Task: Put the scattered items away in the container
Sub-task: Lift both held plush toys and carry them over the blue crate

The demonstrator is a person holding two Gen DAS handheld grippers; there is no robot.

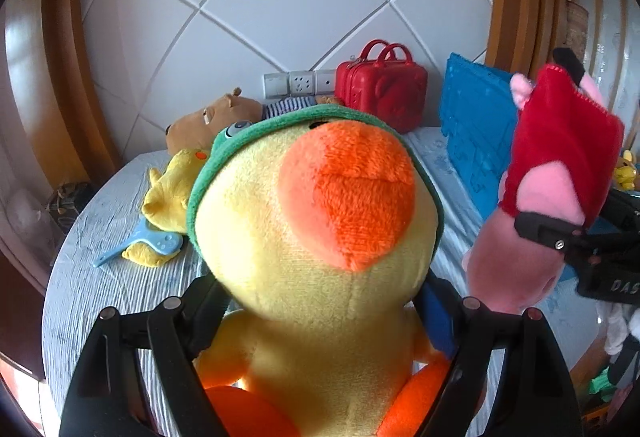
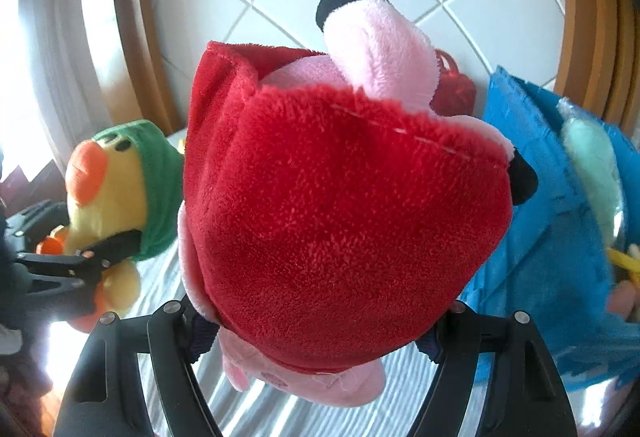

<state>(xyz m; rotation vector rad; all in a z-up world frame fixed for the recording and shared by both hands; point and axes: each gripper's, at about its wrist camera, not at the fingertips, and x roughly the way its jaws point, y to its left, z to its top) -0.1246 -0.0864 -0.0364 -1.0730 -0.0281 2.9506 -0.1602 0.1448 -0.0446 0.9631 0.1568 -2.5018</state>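
Left gripper (image 1: 320,317), tilted downward, jaws spread wide and clamped on yellow duck plush (image 1: 320,237), lifted above blue bedspread (image 1: 120,297). Right gripper (image 2: 320,321), same tilt, clamped on pink pig plush (image 2: 340,197) in red dress, beside blue container (image 2: 540,217). Gripper lettering partly readable: "DAS".

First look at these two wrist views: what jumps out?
The yellow duck plush with its orange beak and green hood fills the left wrist view, clamped in the left gripper above the bed. The pink pig plush in a red dress fills the right wrist view, clamped upside down in the right gripper. Behind them by the wall sit a red case and a blue bin.
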